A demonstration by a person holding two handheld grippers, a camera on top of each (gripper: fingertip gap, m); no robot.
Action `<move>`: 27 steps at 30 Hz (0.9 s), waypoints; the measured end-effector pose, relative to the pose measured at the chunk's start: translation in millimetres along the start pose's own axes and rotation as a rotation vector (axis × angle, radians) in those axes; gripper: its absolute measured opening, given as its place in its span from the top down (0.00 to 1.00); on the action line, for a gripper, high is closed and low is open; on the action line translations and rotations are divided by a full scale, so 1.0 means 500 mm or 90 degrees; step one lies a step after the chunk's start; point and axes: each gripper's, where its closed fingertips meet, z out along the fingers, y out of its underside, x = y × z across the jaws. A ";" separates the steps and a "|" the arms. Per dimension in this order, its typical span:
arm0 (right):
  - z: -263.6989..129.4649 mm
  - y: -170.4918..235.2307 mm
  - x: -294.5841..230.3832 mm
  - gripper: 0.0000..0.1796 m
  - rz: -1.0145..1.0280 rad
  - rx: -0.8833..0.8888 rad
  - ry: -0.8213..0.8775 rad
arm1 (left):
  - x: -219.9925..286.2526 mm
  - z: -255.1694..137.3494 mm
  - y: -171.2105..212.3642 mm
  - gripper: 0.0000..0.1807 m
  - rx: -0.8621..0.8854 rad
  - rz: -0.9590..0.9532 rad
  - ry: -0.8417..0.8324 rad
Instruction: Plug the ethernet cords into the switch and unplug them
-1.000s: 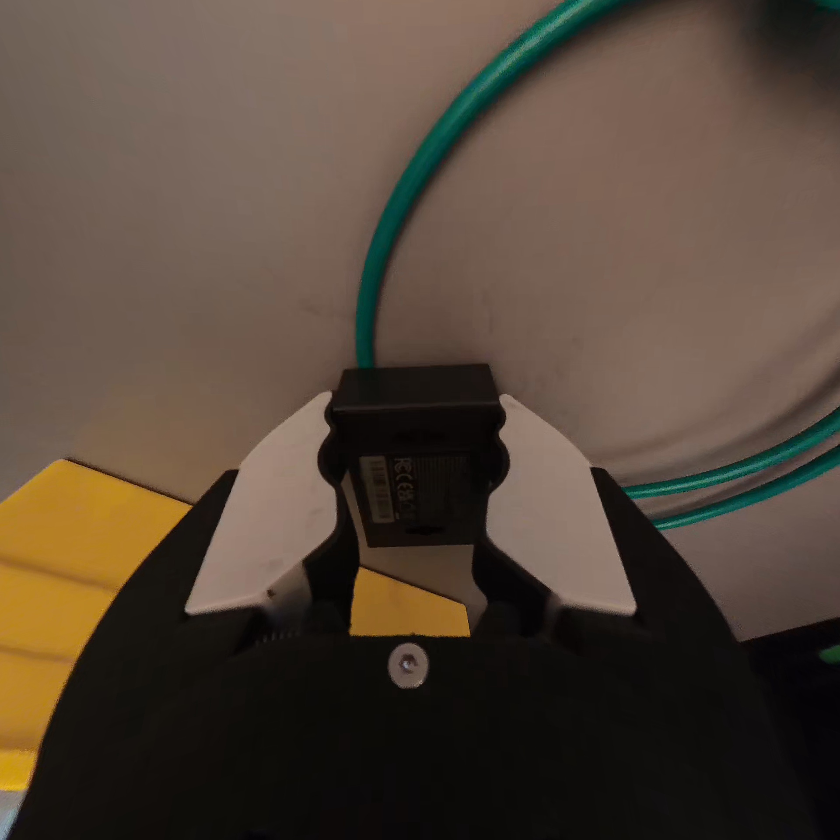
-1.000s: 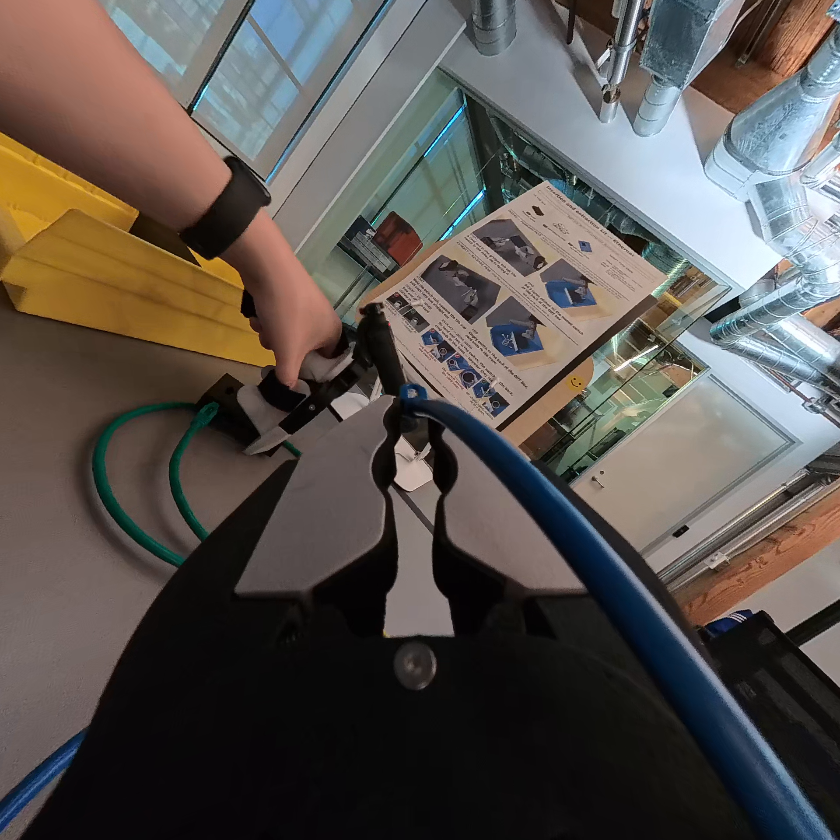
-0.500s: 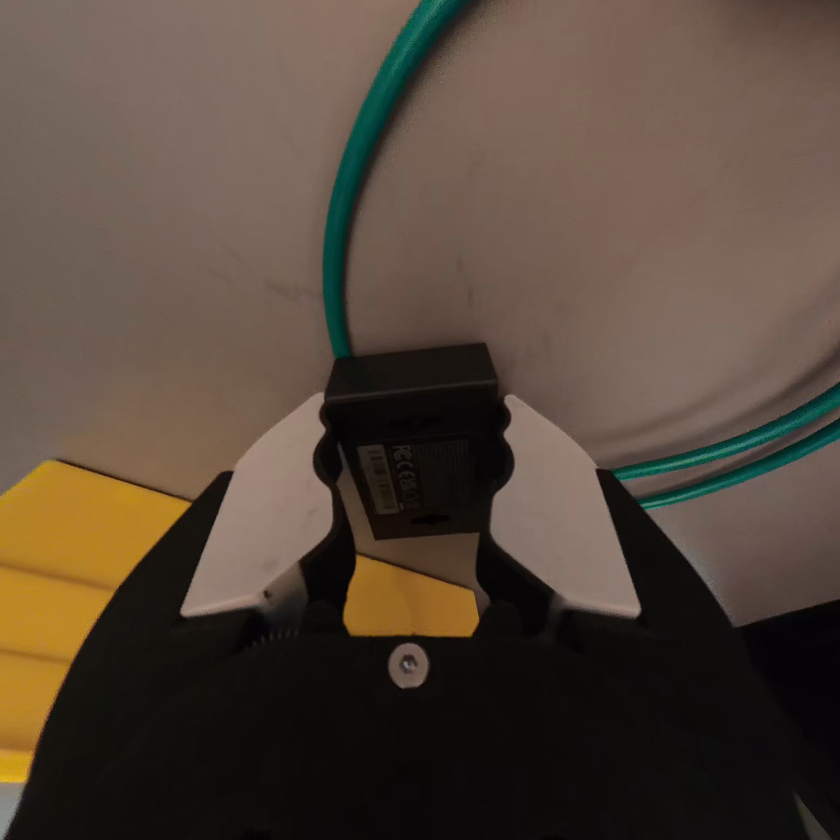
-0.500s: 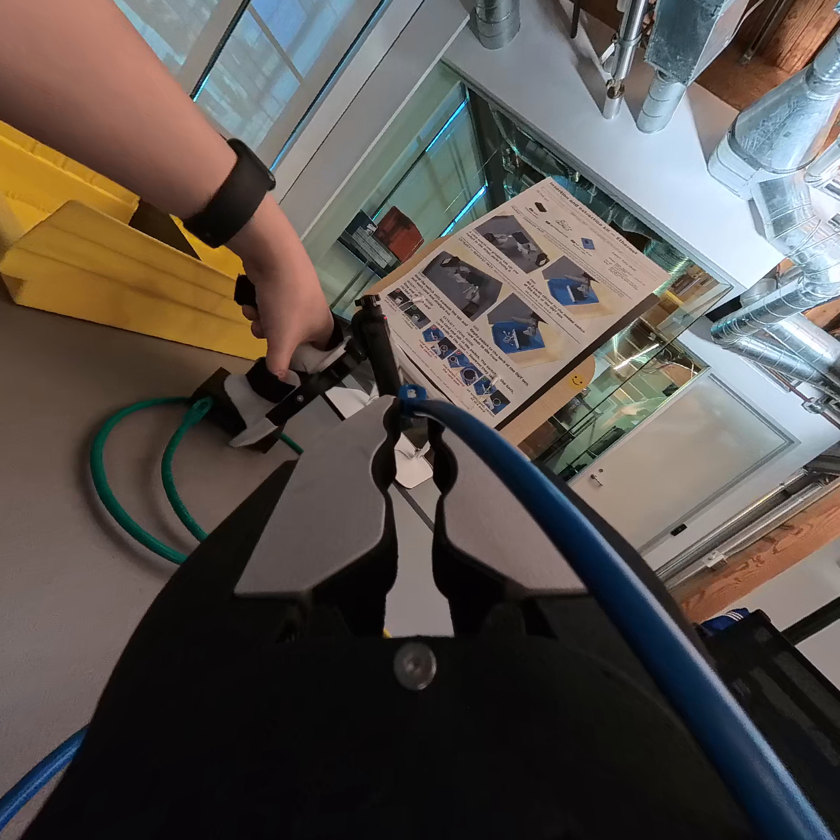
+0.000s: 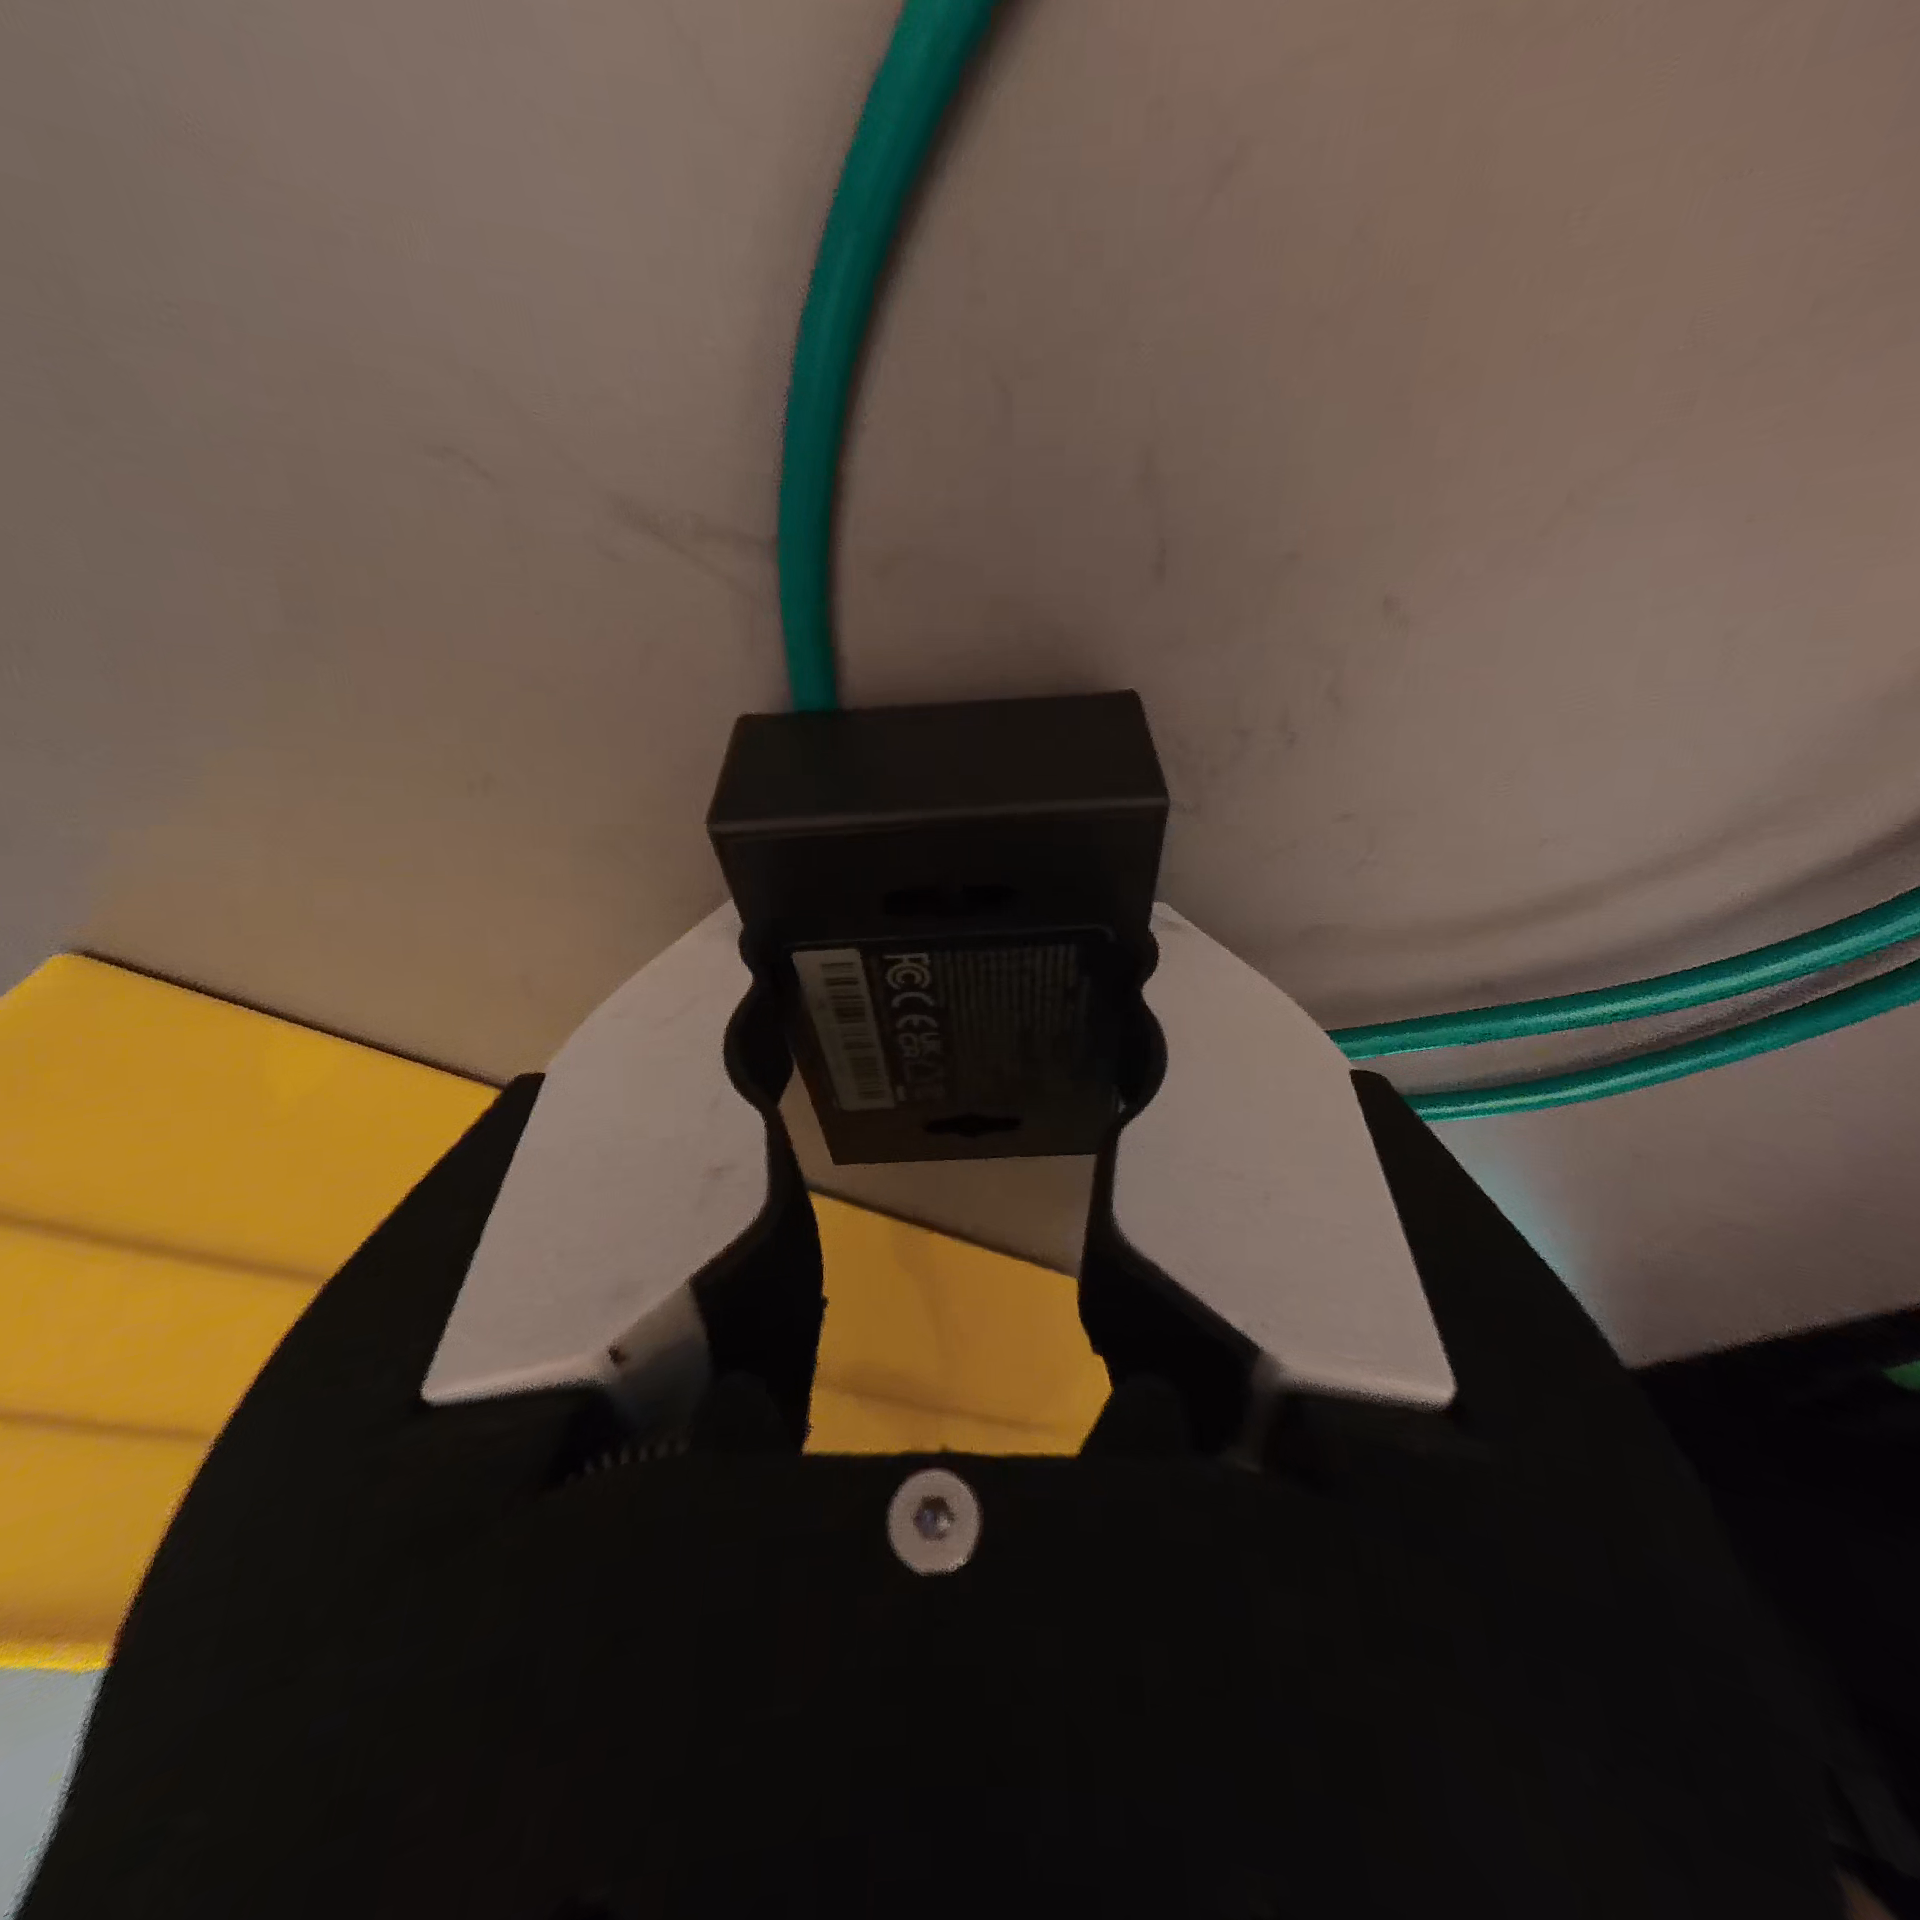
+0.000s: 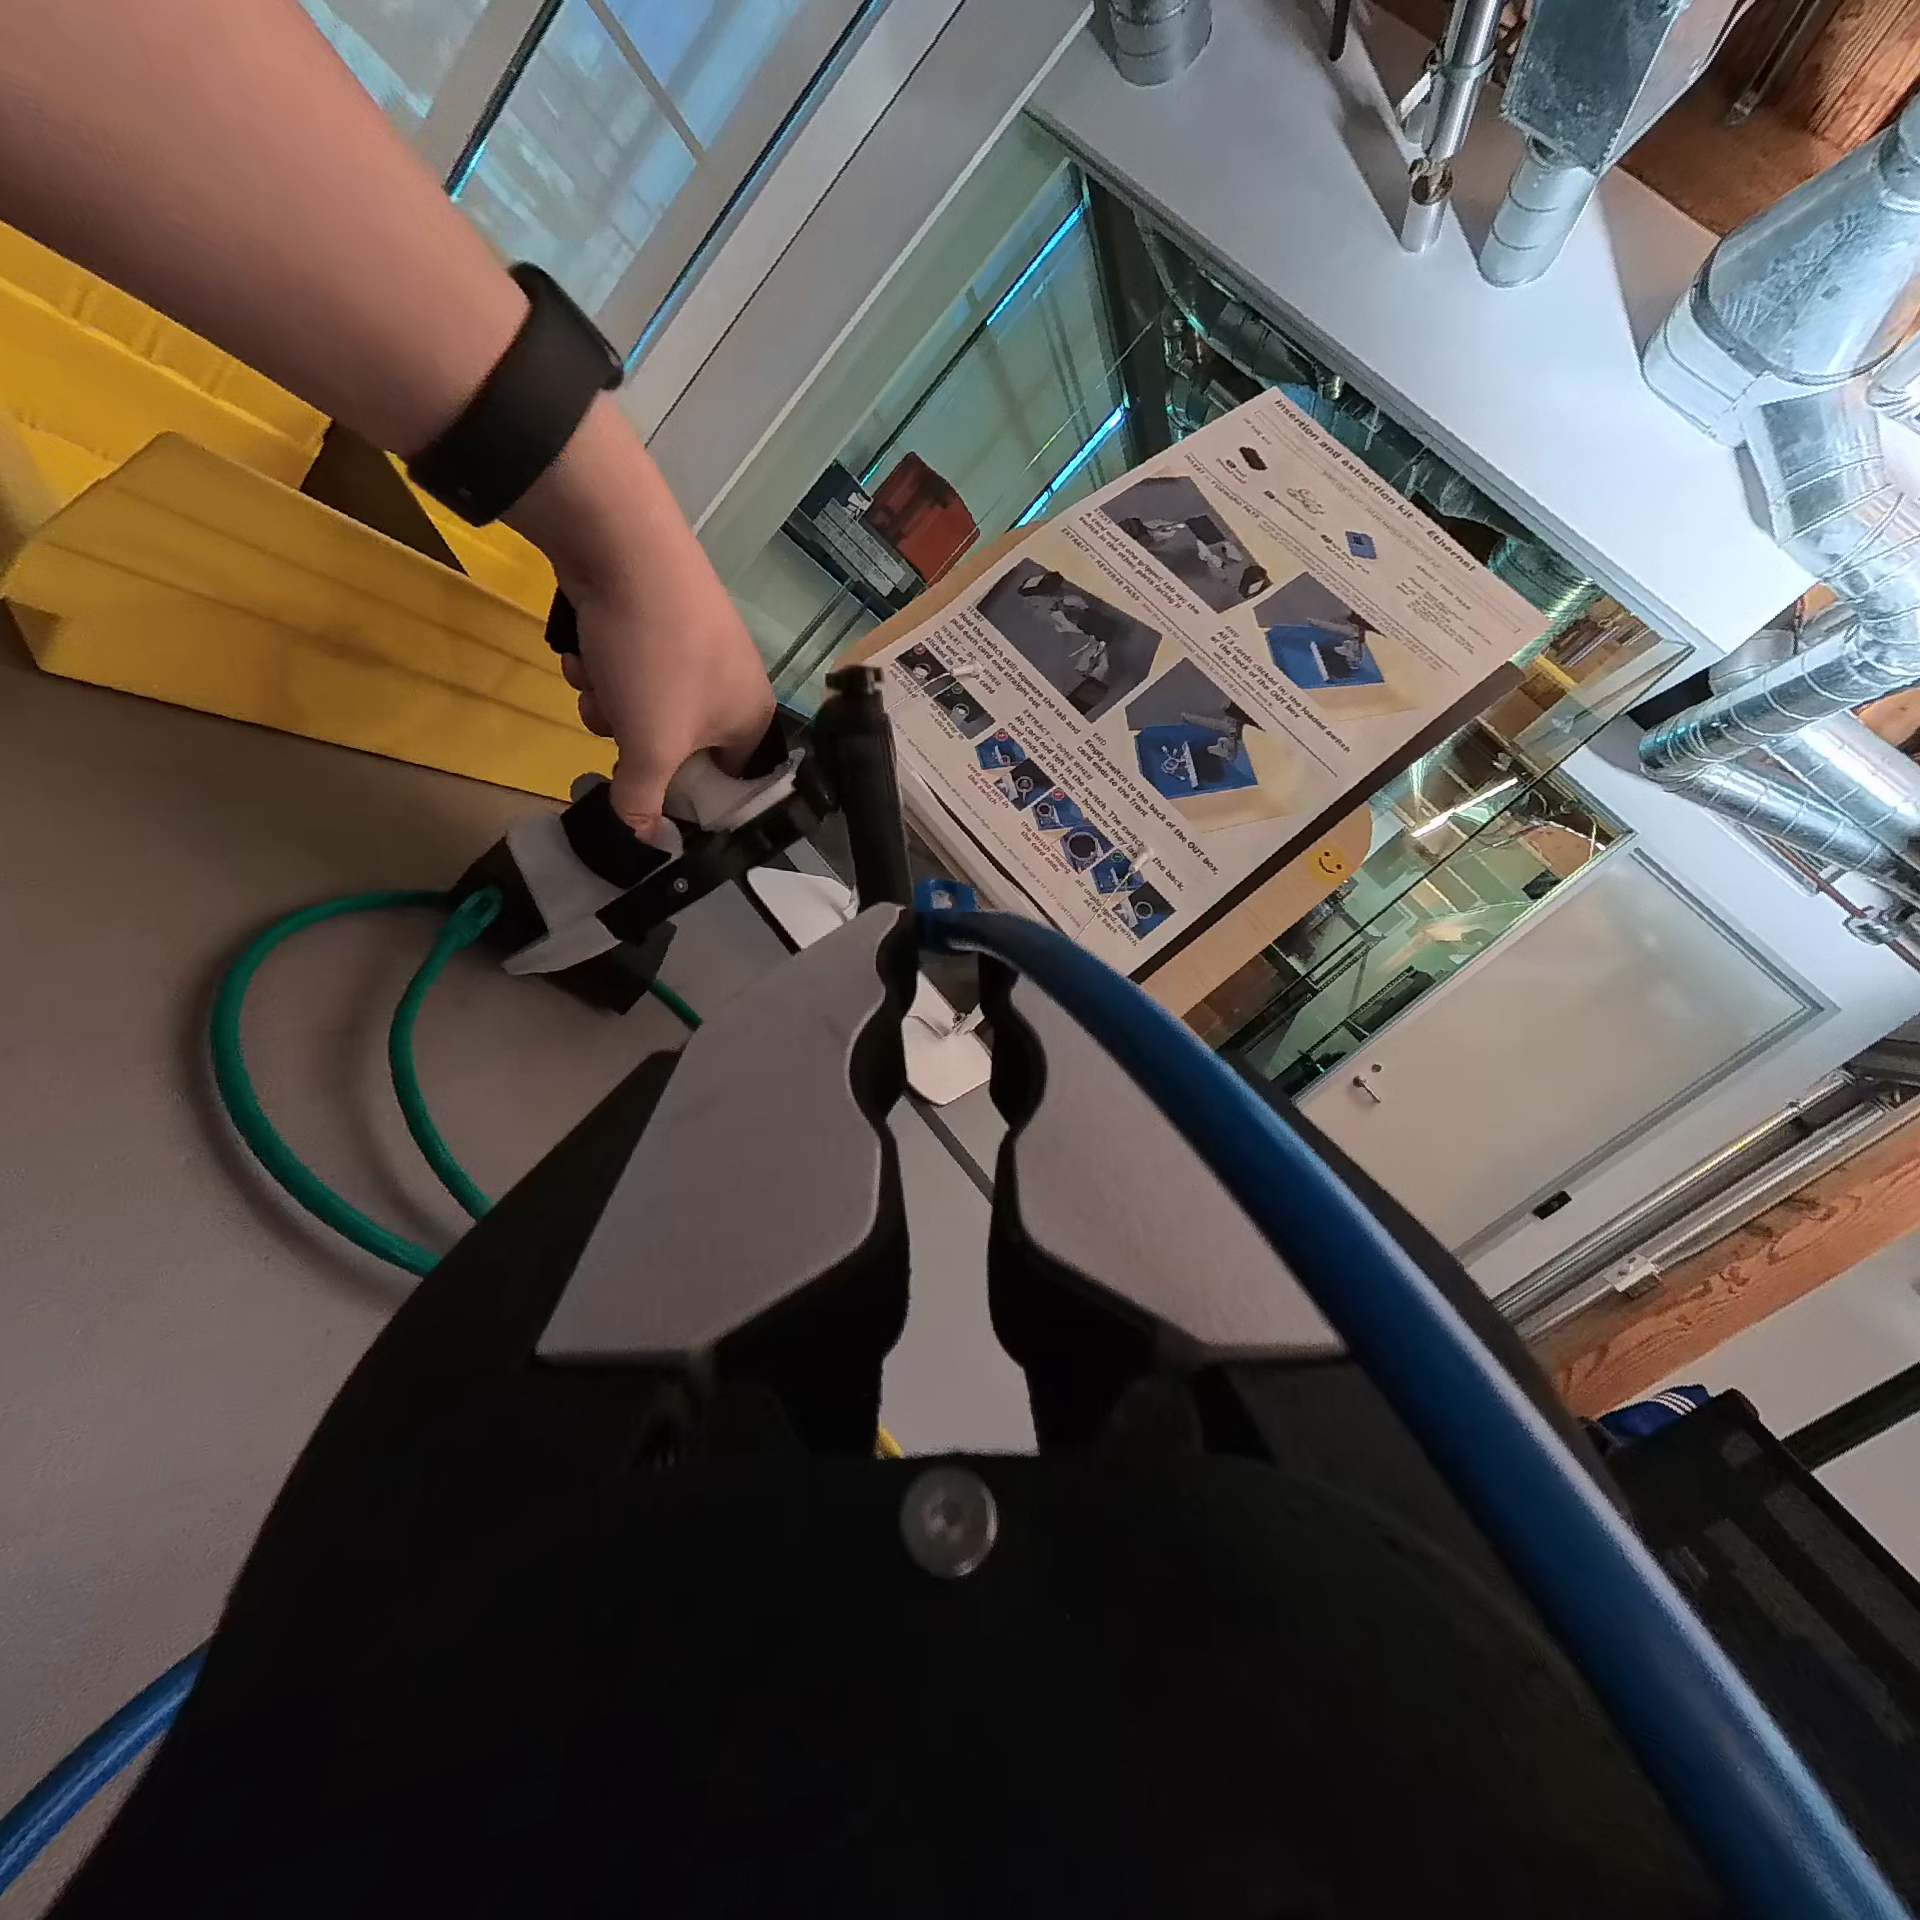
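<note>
Switch [image 5: 940, 914] sits on table [image 5: 416, 416], cord [image 5: 821, 416] running behind it.

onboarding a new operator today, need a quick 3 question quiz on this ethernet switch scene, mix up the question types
1. True or false: the left gripper holds the black switch between its fingers.
2. Which colour cord does the right gripper hold? A green, B blue, C yellow.
3. Fill in: the cord already plugged into the switch is ____.

Key
1. True; the switch sits pinched between both fingers.
2. B; the blue cord has its plug end at the fingertips.
3. Green; the green cord runs into the switch's far side.
</note>
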 end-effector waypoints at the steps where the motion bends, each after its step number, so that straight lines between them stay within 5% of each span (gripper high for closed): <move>1: 0.001 0.002 -0.001 0.94 0.001 -0.002 -0.001 | -0.007 -0.007 -0.005 0.66 0.027 0.003 -0.013; 7: 0.011 0.017 -0.009 0.94 0.016 -0.026 -0.011 | -0.015 -0.092 0.009 0.67 0.174 0.002 -0.046; 17: 0.011 0.002 -0.001 0.93 0.120 0.017 -0.012 | -0.006 -0.320 0.104 0.67 0.337 0.038 -0.250; 23: -0.005 0.006 0.040 0.93 0.171 0.037 0.032 | 0.012 -0.441 0.159 0.67 0.370 0.125 -0.349; 27: -0.011 0.009 0.054 0.93 0.201 0.047 0.038 | 0.078 -0.466 0.185 0.67 0.373 0.280 -0.305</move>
